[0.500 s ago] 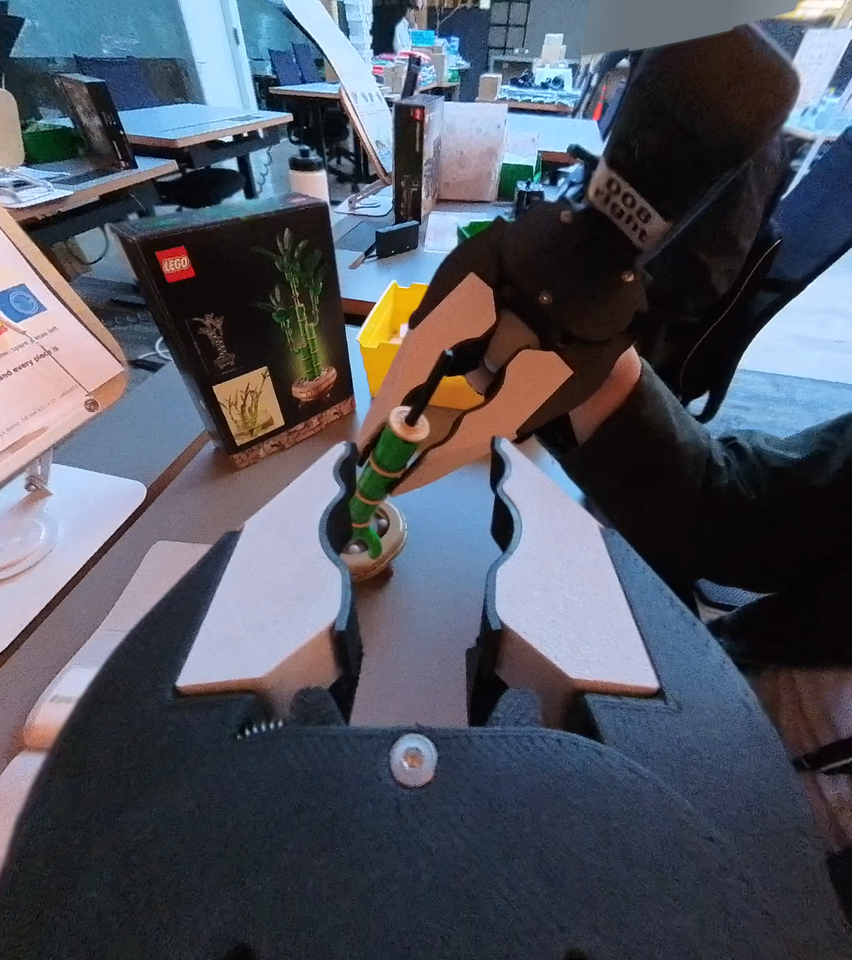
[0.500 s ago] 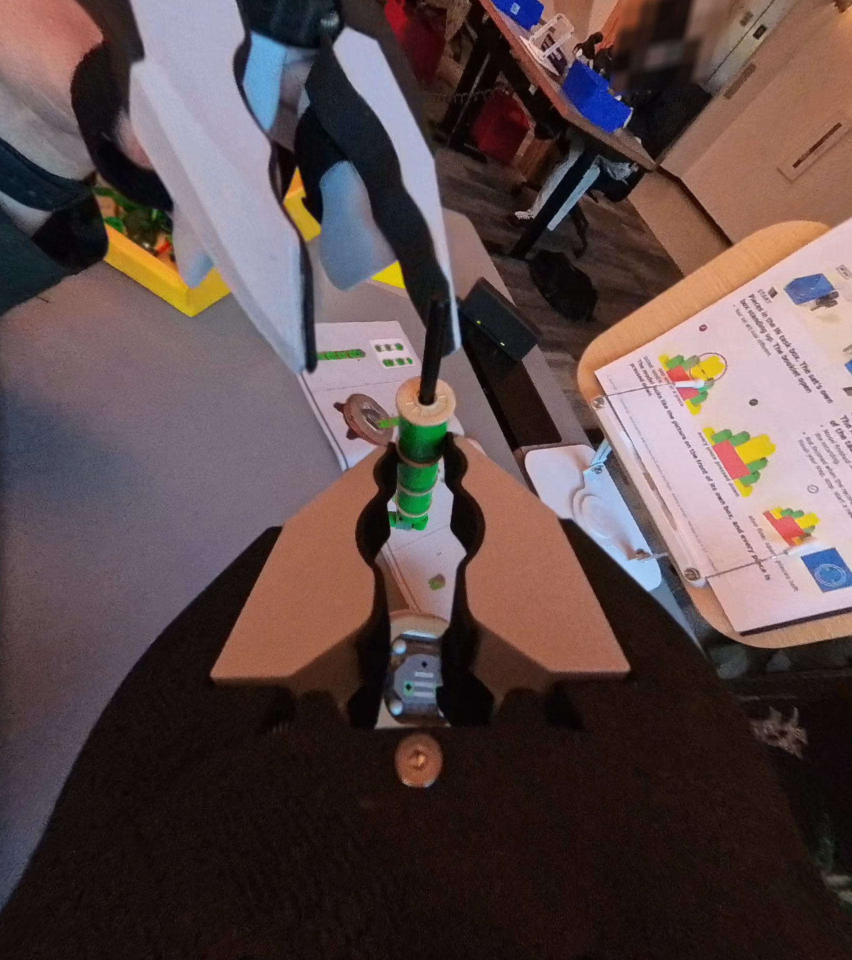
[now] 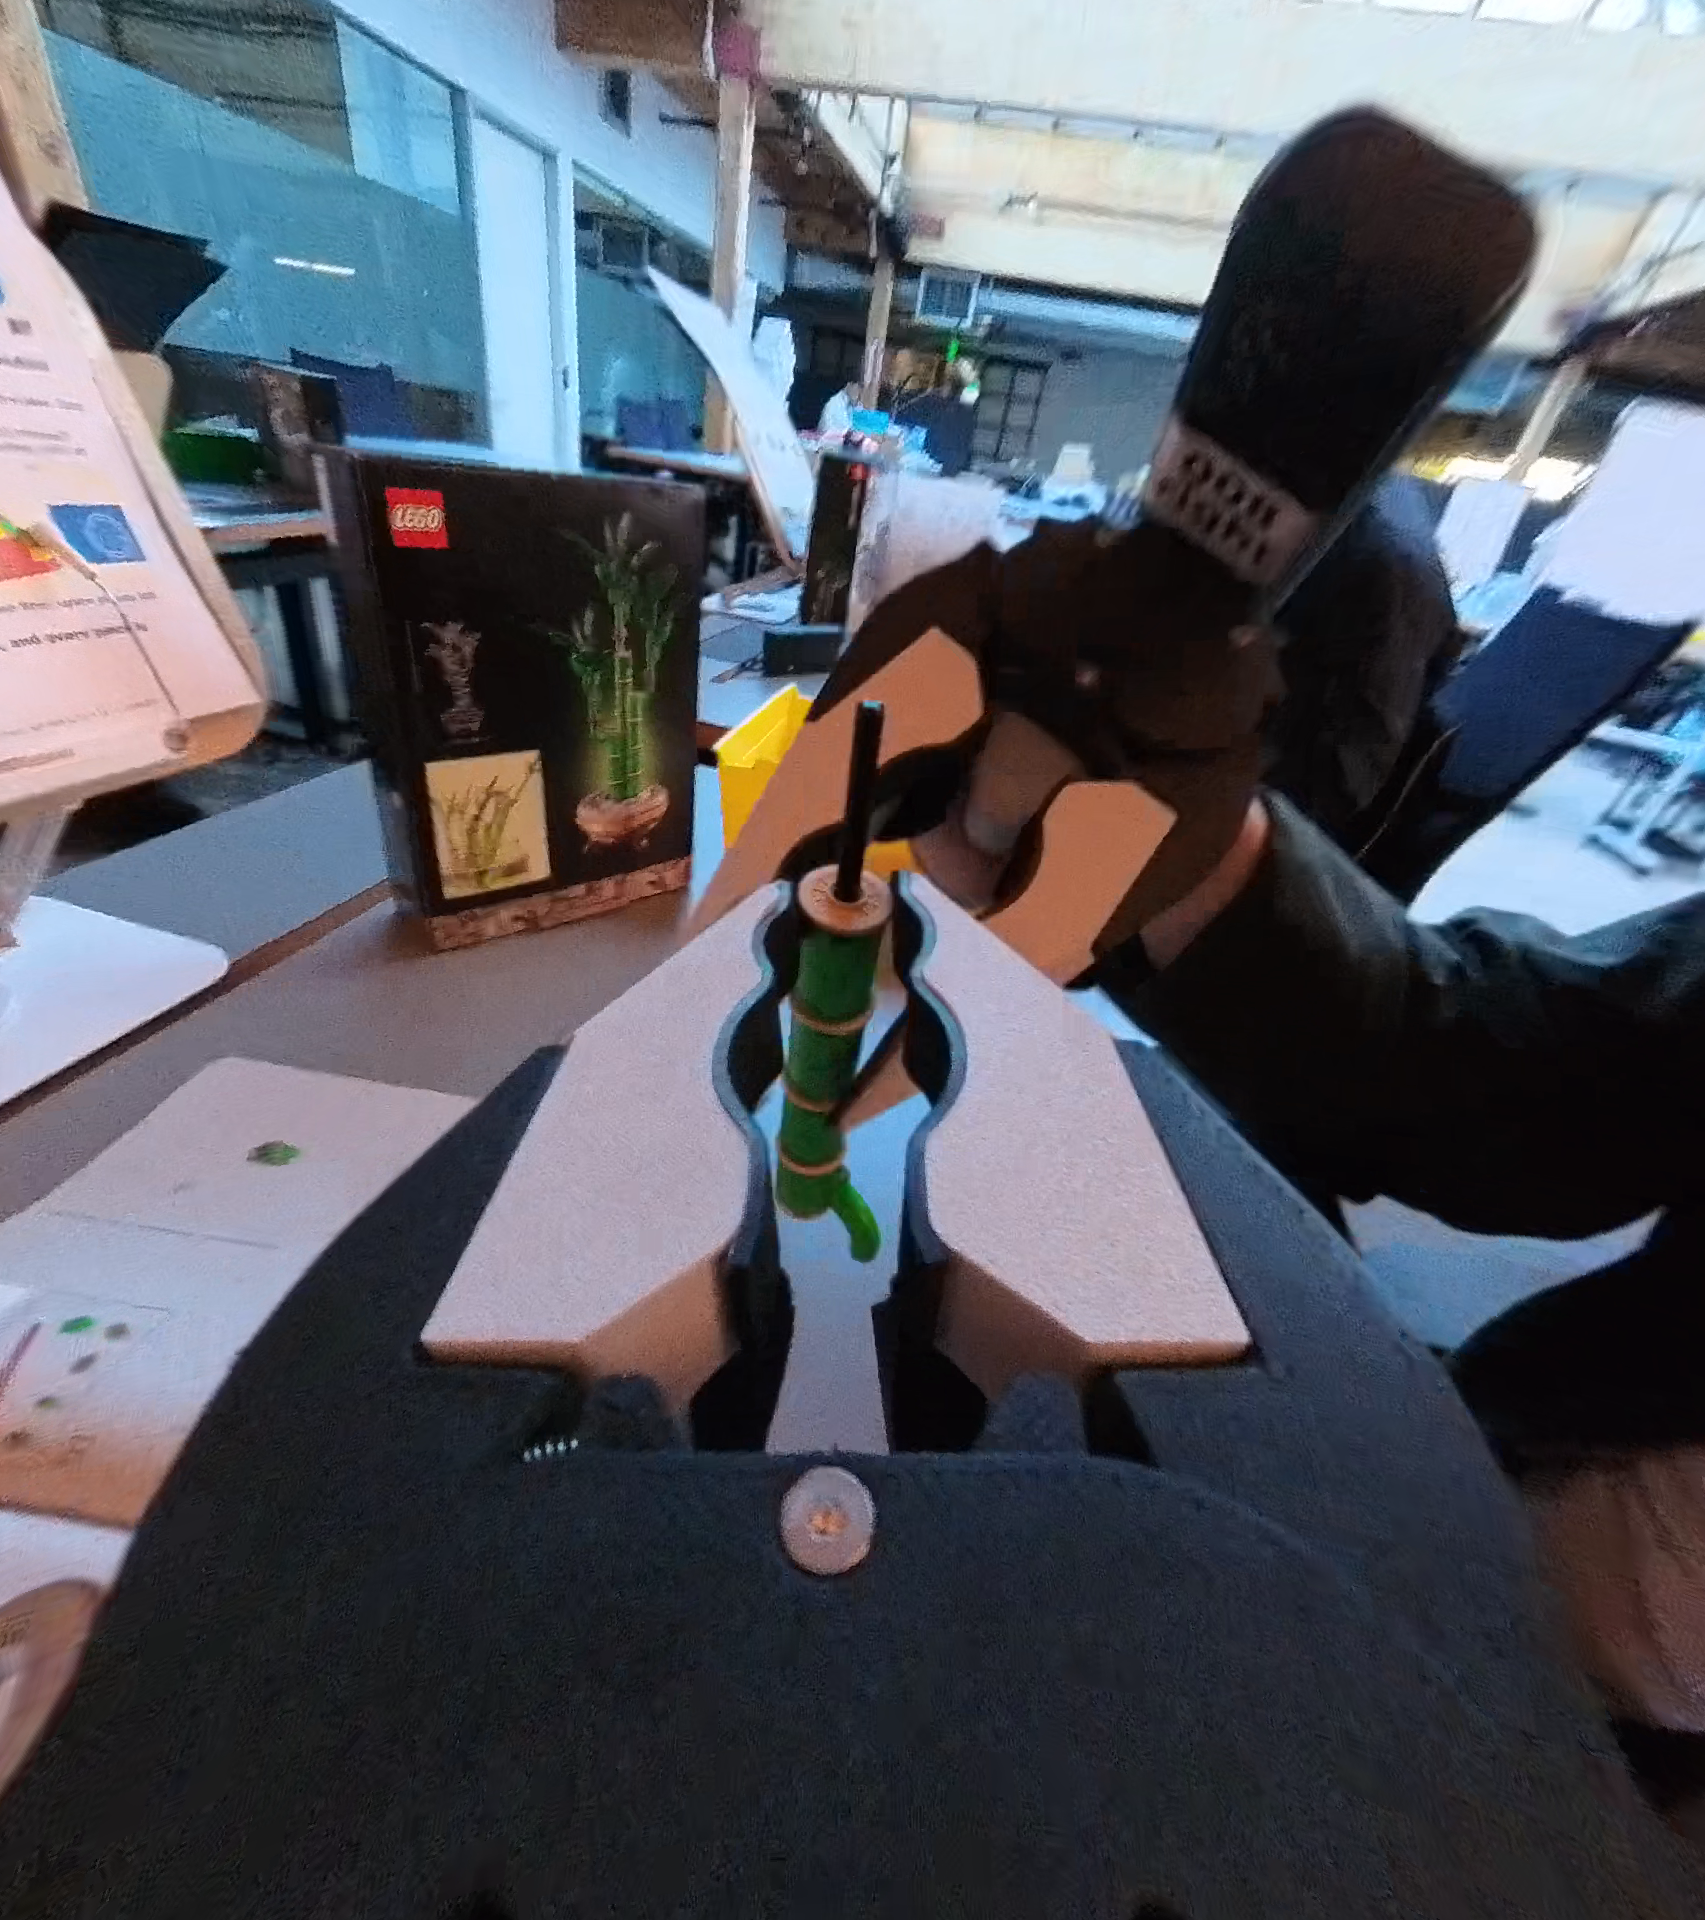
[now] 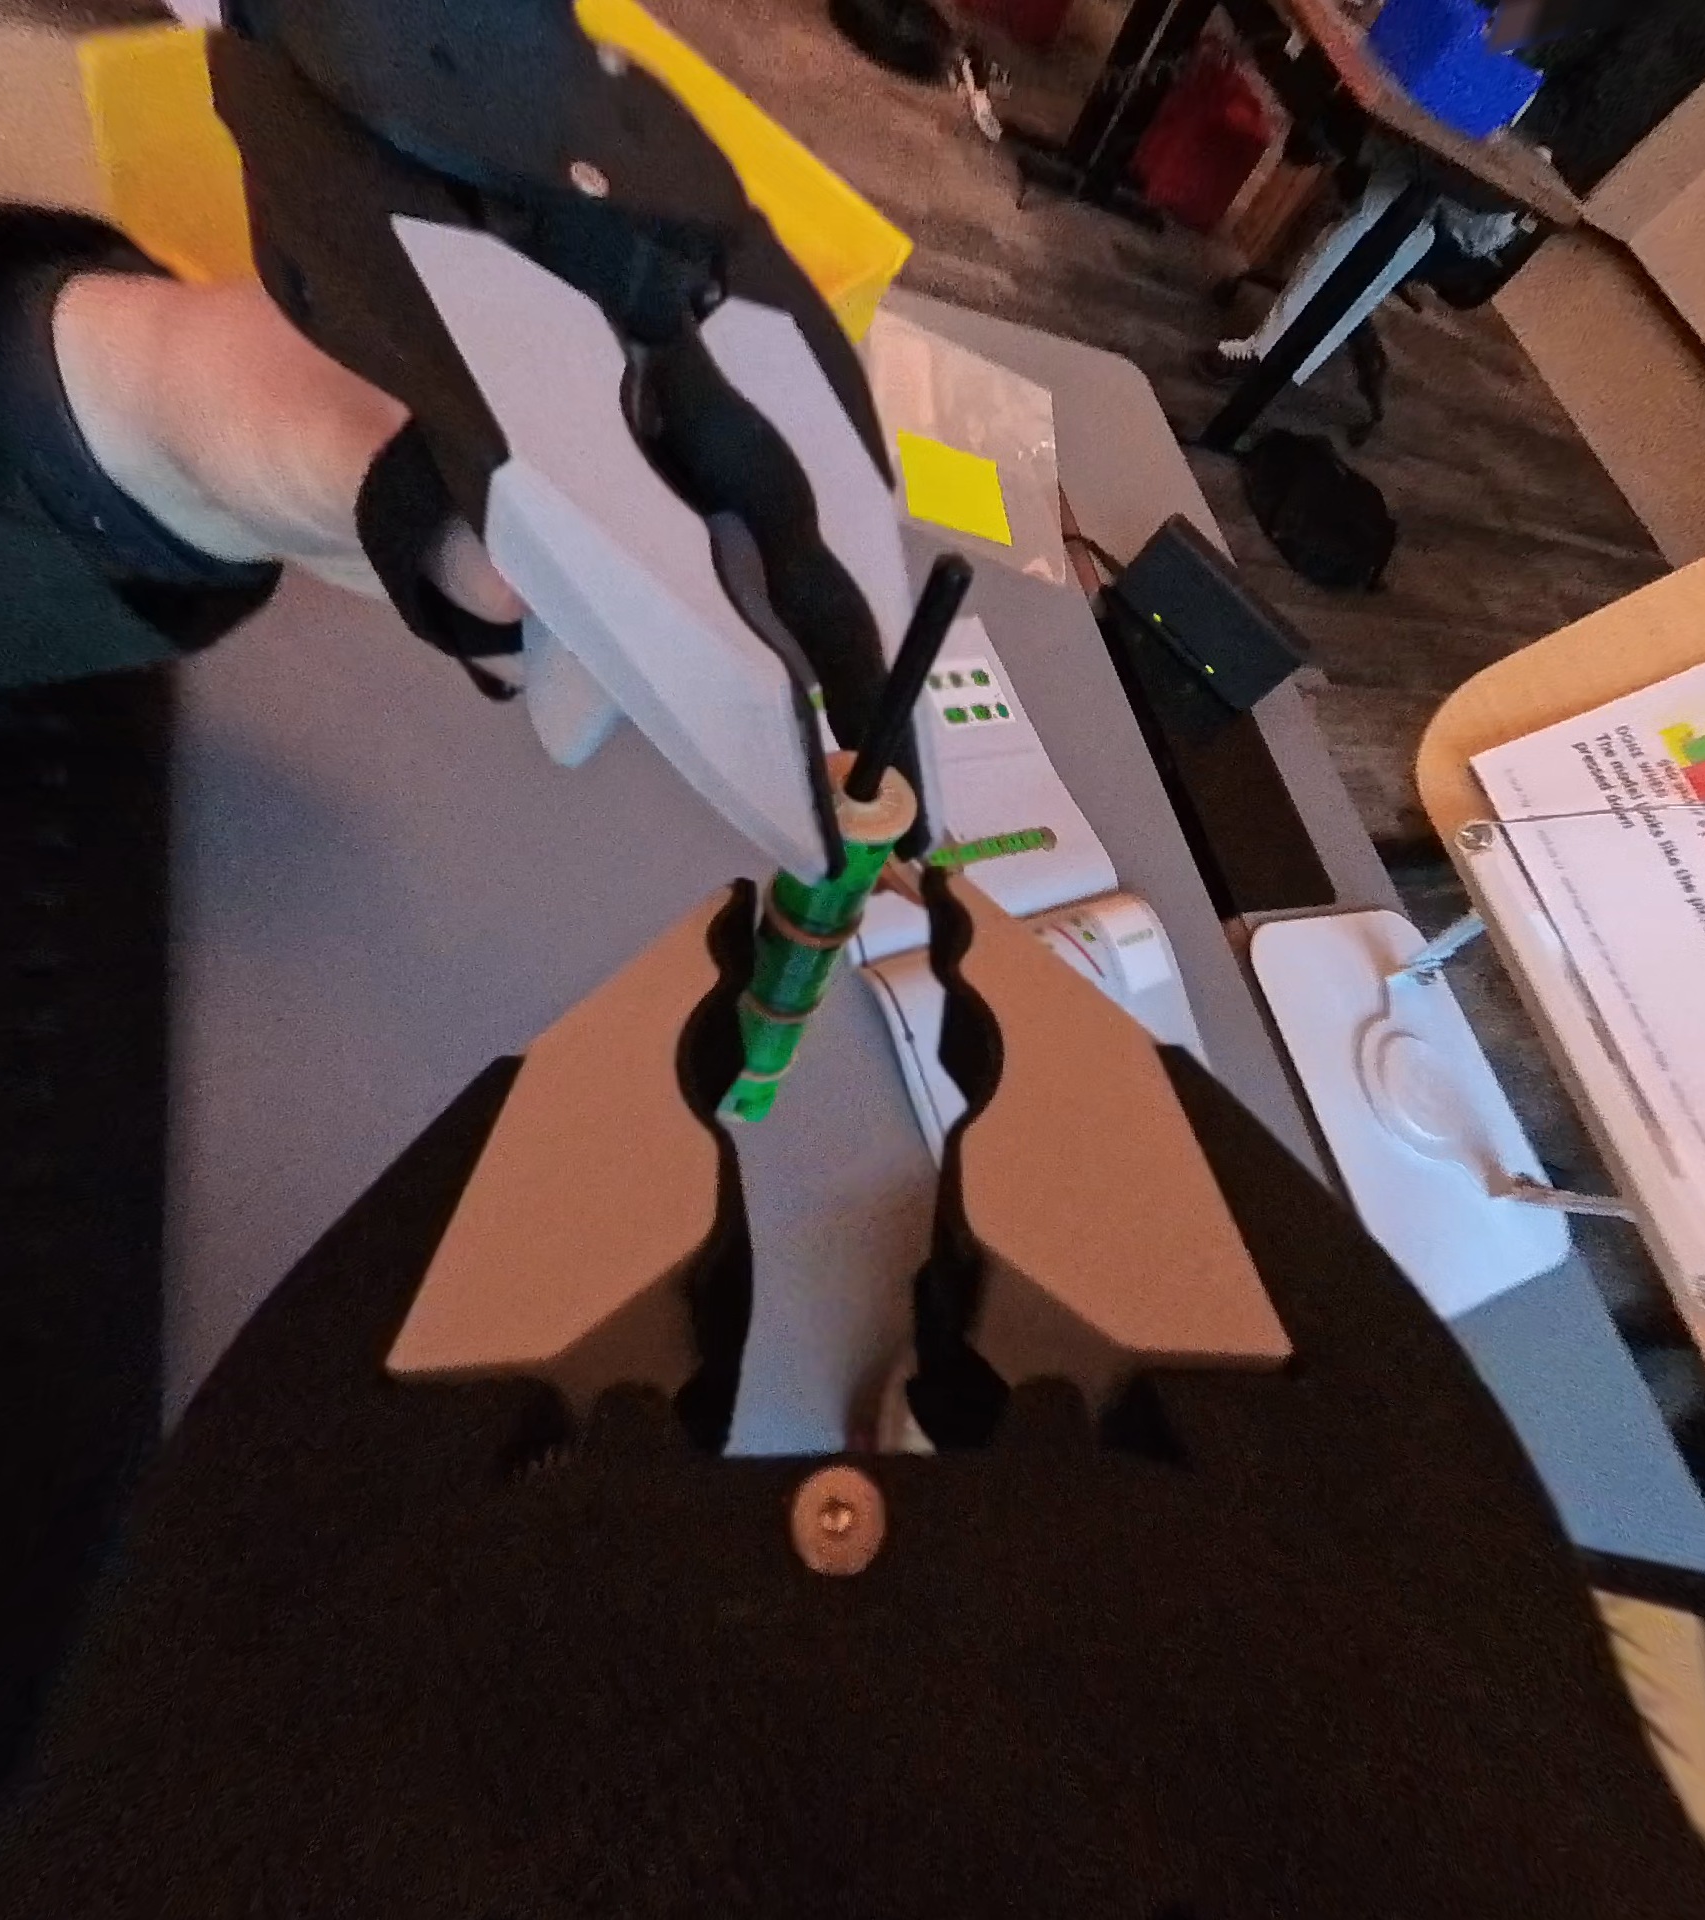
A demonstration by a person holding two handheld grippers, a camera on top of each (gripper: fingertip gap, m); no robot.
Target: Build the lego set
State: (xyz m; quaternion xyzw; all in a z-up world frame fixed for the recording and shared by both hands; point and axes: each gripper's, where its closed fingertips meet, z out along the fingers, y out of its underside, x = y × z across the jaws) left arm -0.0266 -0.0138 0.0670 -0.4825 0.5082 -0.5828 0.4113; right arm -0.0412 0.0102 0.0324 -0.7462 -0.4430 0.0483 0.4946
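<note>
A green bamboo stalk (image 3: pixel 817 1081) with tan rings has a tan disc and a black axle (image 3: pixel 863 790) sticking out of its top. My left gripper (image 3: pixel 837 904) is shut on the stalk's upper end and holds it tilted in the air above the grey table (image 4: pixel 391 883). In the right wrist view the stalk (image 4: pixel 786 997) hangs between the fingers of my right gripper (image 4: pixel 837 888), which is open, with the stalk near its left finger. The left gripper (image 4: pixel 827 852) comes in there from the upper left. In the left wrist view the right gripper (image 3: pixel 941 831) is just behind the stalk.
A black Lego box (image 3: pixel 536 707) stands at the back with a yellow bin (image 3: pixel 760 758) beside it. An instruction sheet on a white stand (image 4: pixel 1658 935) is at one side. An open booklet (image 4: pixel 1014 790) and a small black box (image 4: pixel 1201 613) lie on the table.
The left gripper, open around the pot base before, has shut on the stalk and lifted it. The right gripper, shut on the stalk before, has opened. The pot is out of view.
</note>
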